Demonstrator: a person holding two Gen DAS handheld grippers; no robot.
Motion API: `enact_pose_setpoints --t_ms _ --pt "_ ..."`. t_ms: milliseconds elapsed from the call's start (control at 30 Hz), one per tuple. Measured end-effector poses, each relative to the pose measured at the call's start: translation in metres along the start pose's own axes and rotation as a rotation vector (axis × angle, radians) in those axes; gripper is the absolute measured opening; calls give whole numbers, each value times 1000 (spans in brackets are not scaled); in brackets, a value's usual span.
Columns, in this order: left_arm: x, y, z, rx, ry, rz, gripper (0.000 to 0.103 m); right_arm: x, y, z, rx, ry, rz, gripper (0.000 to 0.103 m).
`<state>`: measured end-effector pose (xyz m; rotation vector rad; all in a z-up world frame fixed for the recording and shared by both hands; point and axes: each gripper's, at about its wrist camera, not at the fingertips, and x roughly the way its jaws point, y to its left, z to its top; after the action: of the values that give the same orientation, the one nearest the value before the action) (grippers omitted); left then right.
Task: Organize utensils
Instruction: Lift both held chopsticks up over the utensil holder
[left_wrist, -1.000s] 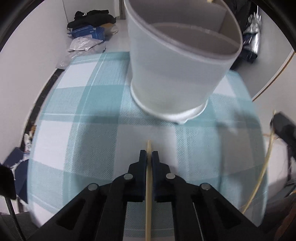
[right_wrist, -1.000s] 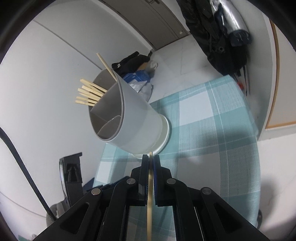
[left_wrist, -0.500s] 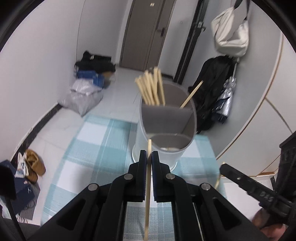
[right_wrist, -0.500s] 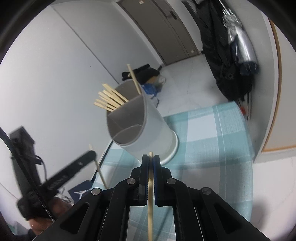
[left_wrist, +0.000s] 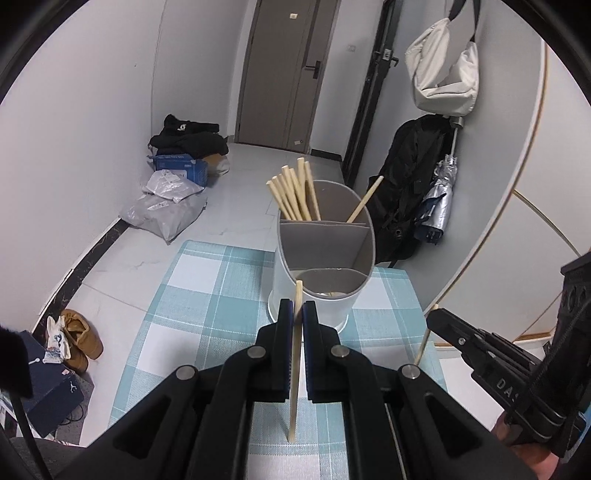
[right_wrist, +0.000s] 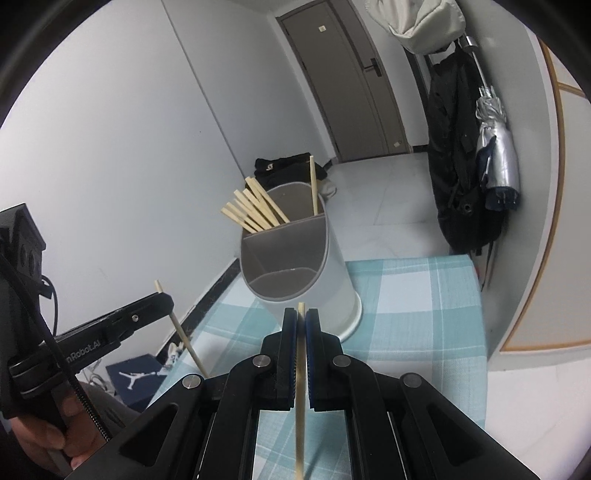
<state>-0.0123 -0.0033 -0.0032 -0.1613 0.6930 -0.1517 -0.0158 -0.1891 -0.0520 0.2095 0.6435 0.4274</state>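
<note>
Now the left claw (left_wrist: 298, 309) is clamped tight on a single wooden chopstick (left_wrist: 294, 365), the stick standing nearly upright between the two black fingers (left_wrist: 284, 325), its top poking just above their tips and its lower end hanging down past the linkage. That claw tilts forward and downward over the counter (left_wrist: 192, 295), which wears a teal-and-white checked cloth. Over on the right, same story: the right claw (right_wrist: 301, 319) is pinched shut on its own chopstick (right_wrist: 300, 398), the stick running straight down the middle of the view between blue-edged pads (right_wrist: 291, 332). Each claw shows up in the other's camera, off to the side, stick slanting through its tip; in the right wrist view a person's hand (right_wrist: 48, 435) grips the left tool's handle low at the left edge.

Just ahead of both claws stands the white utensil holder (left_wrist: 317, 295), upright on the cloth, divided inside into compartments. Its near compartment sits directly beyond the left claw's stick tip. A bundle of chopsticks (left_wrist: 293, 195) fans out of the far left compartment, and one lone chopstick (left_wrist: 364, 201) leans out of the far right one.

Beyond the counter: a pale tiled floor, a grey door (left_wrist: 284, 74), a black coat (left_wrist: 410, 184) and a white bag (left_wrist: 443, 74) hanging on the right wall.
</note>
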Motion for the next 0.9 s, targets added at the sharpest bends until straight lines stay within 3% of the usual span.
enact_pose_setpoints --t_ms 600,900 --pt "-36 -18 30 67 -83 -72 2 -13 9 14 -9 -64 26 4" --pt "-36 -18 64 41 -108 -106 2 -31 12 50 -5 -127 35 4"
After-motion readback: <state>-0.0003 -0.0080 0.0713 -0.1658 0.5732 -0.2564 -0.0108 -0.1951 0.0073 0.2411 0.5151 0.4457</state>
